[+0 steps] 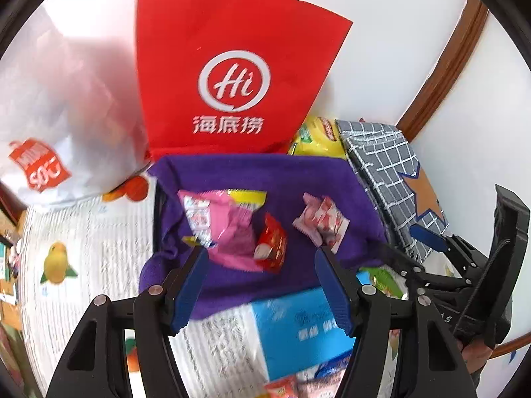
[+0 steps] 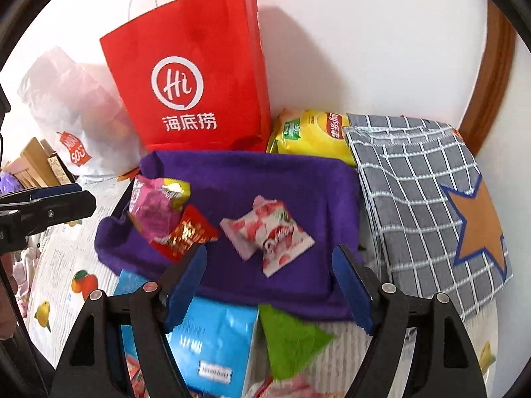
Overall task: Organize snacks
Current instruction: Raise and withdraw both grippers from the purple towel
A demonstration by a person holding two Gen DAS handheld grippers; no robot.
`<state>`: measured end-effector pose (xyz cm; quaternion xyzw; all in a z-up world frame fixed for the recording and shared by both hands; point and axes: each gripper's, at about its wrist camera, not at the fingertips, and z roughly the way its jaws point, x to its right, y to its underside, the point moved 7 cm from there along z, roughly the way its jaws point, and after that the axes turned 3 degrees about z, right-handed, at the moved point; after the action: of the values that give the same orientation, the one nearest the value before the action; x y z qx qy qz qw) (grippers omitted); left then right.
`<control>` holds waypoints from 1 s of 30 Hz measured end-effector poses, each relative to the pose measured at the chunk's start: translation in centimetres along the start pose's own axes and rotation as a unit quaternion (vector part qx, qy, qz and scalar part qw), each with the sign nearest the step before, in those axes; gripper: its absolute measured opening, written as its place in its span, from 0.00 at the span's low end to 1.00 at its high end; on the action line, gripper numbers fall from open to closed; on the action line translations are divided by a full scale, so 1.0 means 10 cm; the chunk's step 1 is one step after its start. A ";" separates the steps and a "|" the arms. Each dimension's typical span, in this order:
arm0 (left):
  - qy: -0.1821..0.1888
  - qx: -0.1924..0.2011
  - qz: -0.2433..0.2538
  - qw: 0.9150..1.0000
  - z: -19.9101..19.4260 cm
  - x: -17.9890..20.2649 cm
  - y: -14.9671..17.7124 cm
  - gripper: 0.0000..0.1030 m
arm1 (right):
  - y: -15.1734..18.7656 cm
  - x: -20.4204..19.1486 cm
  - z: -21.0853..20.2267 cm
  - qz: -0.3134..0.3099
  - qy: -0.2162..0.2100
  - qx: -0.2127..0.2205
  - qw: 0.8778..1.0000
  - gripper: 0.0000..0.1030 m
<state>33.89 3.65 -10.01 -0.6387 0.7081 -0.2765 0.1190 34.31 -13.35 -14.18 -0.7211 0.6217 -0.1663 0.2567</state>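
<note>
Three snacks are lying in the purple bin [image 2: 272,179]: a pink packet [image 2: 156,210] at its left end, a red packet [image 2: 186,233] touching that one, and a strawberry candy [image 2: 268,233] lying apart near the middle. In front of the bin you are looking down on one blue pack [image 2: 212,341] and one green packet [image 2: 292,338], both lying on the printed tablecloth [image 2: 56,258]; more wrappers are showing at the bottom edge, too blurred to count. You are holding your right gripper [image 2: 270,285] just above the bin's near rim with its jaws spread wide and nothing between them. Your left gripper [image 1: 262,282] is hovering over the same rim, jaws likewise apart and empty, with the pink packet [image 1: 225,229], red packet [image 1: 272,245] and candy [image 1: 320,220] ahead of its blue pads [image 1: 190,288]. Behind the bin one red bag [image 2: 192,76] is standing against the wall, one white plastic bag [image 2: 73,109] is slumping to its left, and one yellow chip bag [image 2: 312,136] is leaning at its right. One grey checked box [image 2: 428,205] with a brown star is sitting just beside the bin's right end.
</note>
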 end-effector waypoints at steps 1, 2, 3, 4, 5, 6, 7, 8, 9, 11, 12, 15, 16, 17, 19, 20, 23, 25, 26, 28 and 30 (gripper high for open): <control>-0.002 -0.001 -0.001 1.000 -0.02 -0.01 0.04 0.62 | 0.03 0.00 -0.03 0.002 0.001 0.002 1.000 0.75; -0.003 -0.001 -0.002 1.000 -0.05 -0.02 0.08 0.62 | 0.07 0.01 -0.06 0.004 0.000 0.003 1.000 0.75; -0.004 0.000 -0.003 1.000 -0.08 -0.02 0.13 0.63 | 0.11 0.01 -0.08 0.006 -0.002 0.001 1.000 0.75; -0.005 0.000 -0.003 1.000 -0.10 -0.02 0.16 0.63 | 0.15 0.01 -0.11 0.009 -0.007 -0.002 1.000 0.75; -0.006 0.000 -0.003 1.000 -0.13 -0.03 0.20 0.63 | 0.18 0.01 -0.13 0.012 -0.011 -0.004 1.000 0.75; -0.007 0.000 -0.003 1.000 -0.16 -0.02 0.24 0.63 | 0.22 0.01 -0.16 0.016 -0.014 -0.004 1.000 0.75; -0.007 0.001 -0.003 1.000 -0.18 -0.02 0.28 0.63 | 0.26 0.02 -0.19 0.018 -0.015 -0.003 1.000 0.75; -0.006 0.001 -0.004 1.000 -0.20 -0.02 0.32 0.63 | 0.30 0.02 -0.22 0.019 -0.015 -0.002 1.000 0.75; -0.007 -0.001 -0.004 1.000 -0.22 -0.02 0.37 0.63 | 0.34 0.02 -0.25 0.020 -0.015 0.000 1.000 0.75; -0.009 -0.002 -0.005 1.000 -0.25 -0.02 0.46 0.63 | 0.42 0.02 -0.31 0.024 -0.017 0.001 1.000 0.75; -0.010 -0.003 -0.004 1.000 -0.27 -0.02 0.52 0.63 | 0.47 0.03 -0.35 0.027 -0.018 0.002 0.999 0.75; -0.014 -0.006 -0.001 1.000 -0.30 -0.02 0.67 0.62 | 0.59 0.02 -0.42 0.029 -0.021 0.003 0.999 0.75; -0.015 -0.007 0.000 1.000 -0.30 -0.02 0.73 0.62 | 0.61 0.02 -0.44 0.028 -0.021 0.003 0.999 0.75; -0.015 -0.008 0.000 1.000 -0.31 -0.02 0.80 0.63 | 0.66 0.01 -0.46 0.026 -0.020 0.004 0.999 0.75; -0.015 -0.012 -0.002 1.000 -0.31 -0.03 0.88 0.63 | 0.75 -0.02 -0.50 0.022 -0.017 0.004 1.000 0.75; -0.016 -0.013 -0.003 1.000 -0.32 -0.04 0.93 0.63 | 0.78 -0.02 -0.52 0.021 -0.016 0.006 1.000 0.75; -0.021 -0.016 -0.004 1.000 -0.32 -0.07 1.05 0.62 | 0.87 -0.02 -0.56 0.021 -0.015 0.010 1.000 0.75; -0.025 -0.018 -0.006 1.000 -0.33 -0.10 1.12 0.62 | 0.93 -0.01 -0.57 0.021 -0.015 0.008 1.000 0.75; -0.025 -0.018 -0.008 0.999 -0.33 -0.11 1.14 0.62 | 0.96 0.00 -0.57 0.023 -0.015 0.007 1.000 0.75; -0.023 -0.016 -0.012 1.000 -0.34 -0.12 1.19 0.62 | 1.01 0.01 -0.56 0.026 -0.015 0.003 1.000 0.75; -0.023 -0.014 -0.015 1.000 -0.35 -0.13 1.23 0.62 | 1.06 0.02 -0.55 0.029 -0.018 -0.002 0.999 0.75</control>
<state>21.94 6.11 -14.12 -0.6567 0.6998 -0.2535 0.1217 22.70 -15.50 -15.84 -0.7058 0.6384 -0.1445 0.2709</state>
